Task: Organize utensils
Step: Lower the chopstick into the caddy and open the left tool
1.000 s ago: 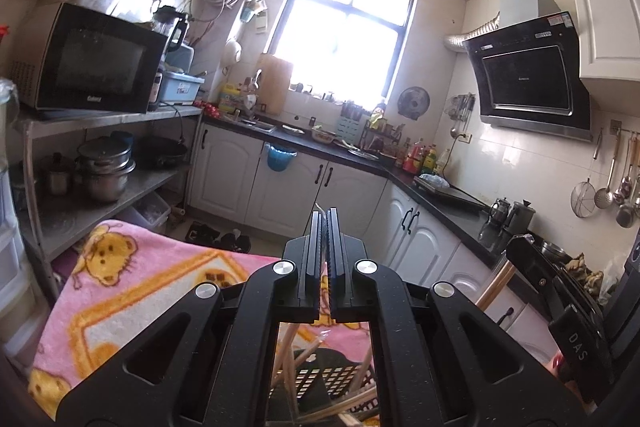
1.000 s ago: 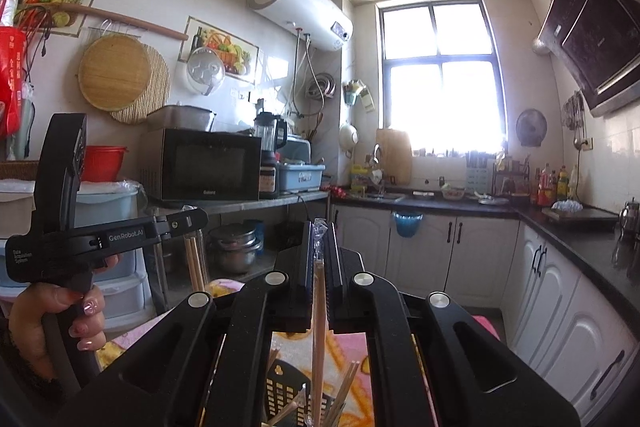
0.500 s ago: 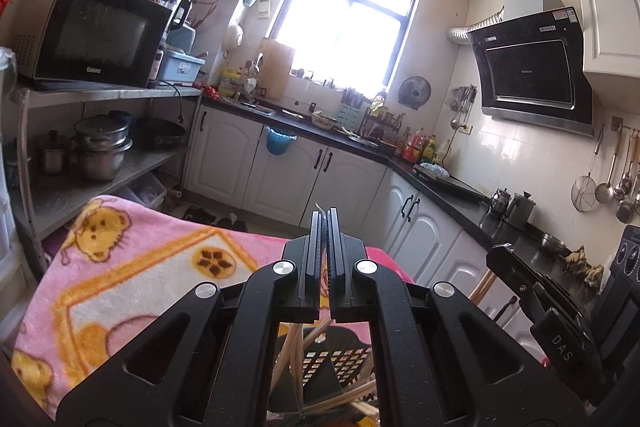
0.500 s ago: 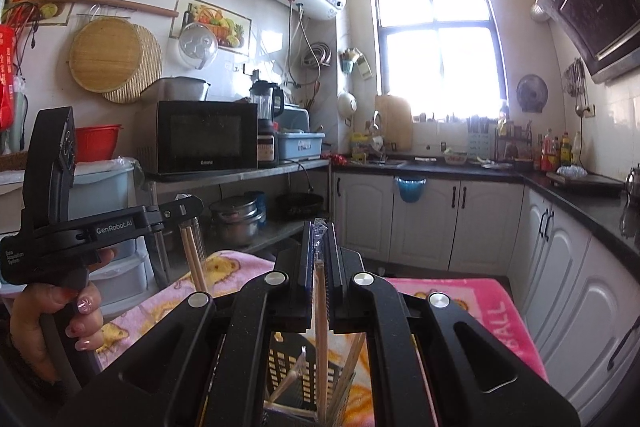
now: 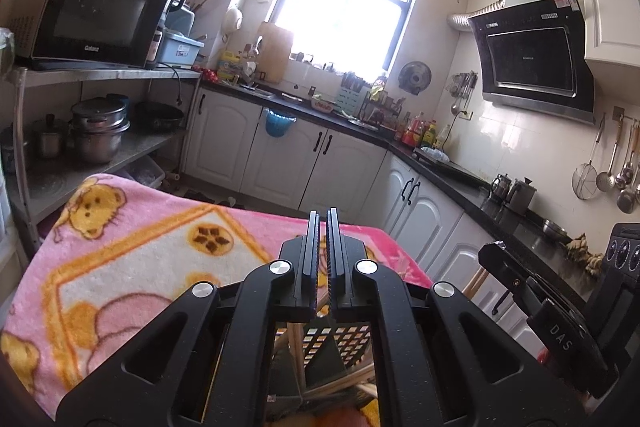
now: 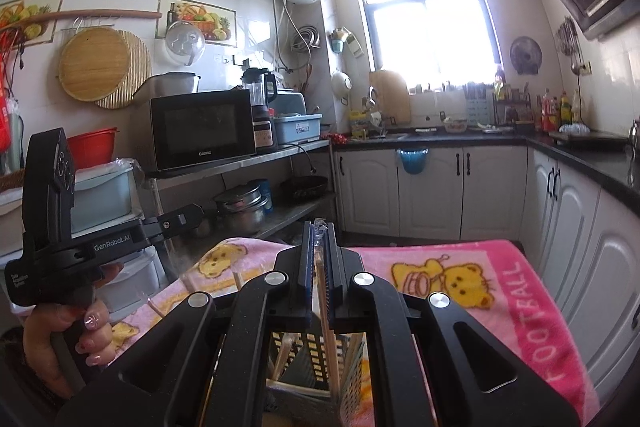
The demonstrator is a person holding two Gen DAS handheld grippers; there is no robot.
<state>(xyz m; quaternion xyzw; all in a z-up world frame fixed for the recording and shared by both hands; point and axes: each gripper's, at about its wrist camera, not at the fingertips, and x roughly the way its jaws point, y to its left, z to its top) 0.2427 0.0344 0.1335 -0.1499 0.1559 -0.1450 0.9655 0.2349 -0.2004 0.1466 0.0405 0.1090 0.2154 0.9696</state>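
A black perforated utensil holder stands on the pink blanket, right under both grippers, with several wooden chopsticks leaning in it; it also shows in the right wrist view. My left gripper has its jaws slightly apart with nothing between them. My right gripper is shut on a wrapped wooden chopstick whose lower end reaches down into the holder. The left gripper's body shows at the left in the right wrist view, held by a hand.
A pink bear-print blanket covers the table. A steel shelf with a microwave and pots stands to the left. White cabinets and a dark counter run behind and to the right. The right gripper's body sits close at lower right.
Both grippers have tilted and lowered toward the holder. The chopstick has left my left gripper, whose jaws have parted a little. The right gripper's chopstick has gone deeper into the holder.
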